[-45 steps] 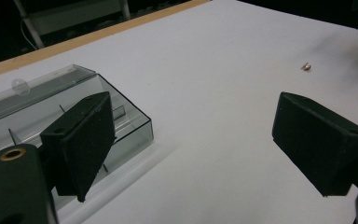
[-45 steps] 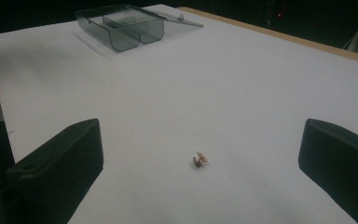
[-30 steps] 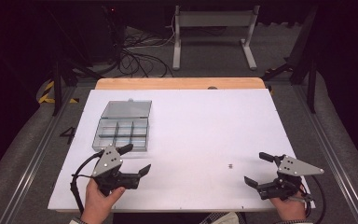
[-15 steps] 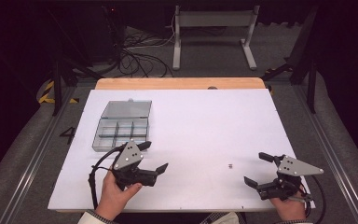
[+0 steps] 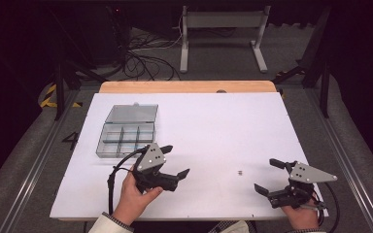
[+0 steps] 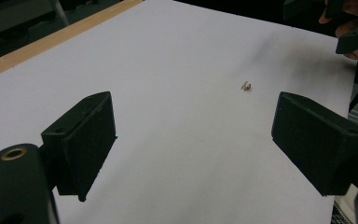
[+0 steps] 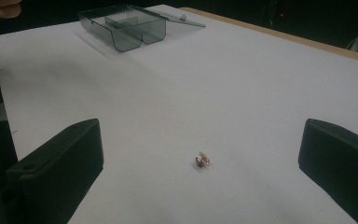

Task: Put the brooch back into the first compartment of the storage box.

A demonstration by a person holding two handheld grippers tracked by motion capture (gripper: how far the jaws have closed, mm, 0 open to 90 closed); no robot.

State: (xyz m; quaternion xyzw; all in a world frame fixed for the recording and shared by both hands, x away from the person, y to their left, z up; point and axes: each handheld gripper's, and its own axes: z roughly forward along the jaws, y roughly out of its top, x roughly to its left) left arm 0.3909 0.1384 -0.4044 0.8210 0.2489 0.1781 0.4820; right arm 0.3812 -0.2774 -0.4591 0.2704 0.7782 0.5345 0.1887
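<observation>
Two black two-jaw grippers hover over the white table (image 5: 213, 121), jaws wide apart and empty. Left gripper (image 5: 174, 160) angles toward the small brass-coloured metal piece (image 5: 241, 172), which lies ahead of its fingertips; right gripper (image 5: 268, 175) faces it nearby. Clear grey plastic compartment box (image 5: 126, 138) sits behind the left fingers.

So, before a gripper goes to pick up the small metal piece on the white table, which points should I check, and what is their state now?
1. Left gripper open: ok, jaws wide apart.
2. Right gripper open: ok, jaws wide apart.
3. Both grippers free of load: ok.
4. Small metal piece free on the table, nothing touching it: ok.
5. Compartment box open with its lid laid back: ok.
6. Compartments free for the piece: cannot tell; walls are tinted.
</observation>
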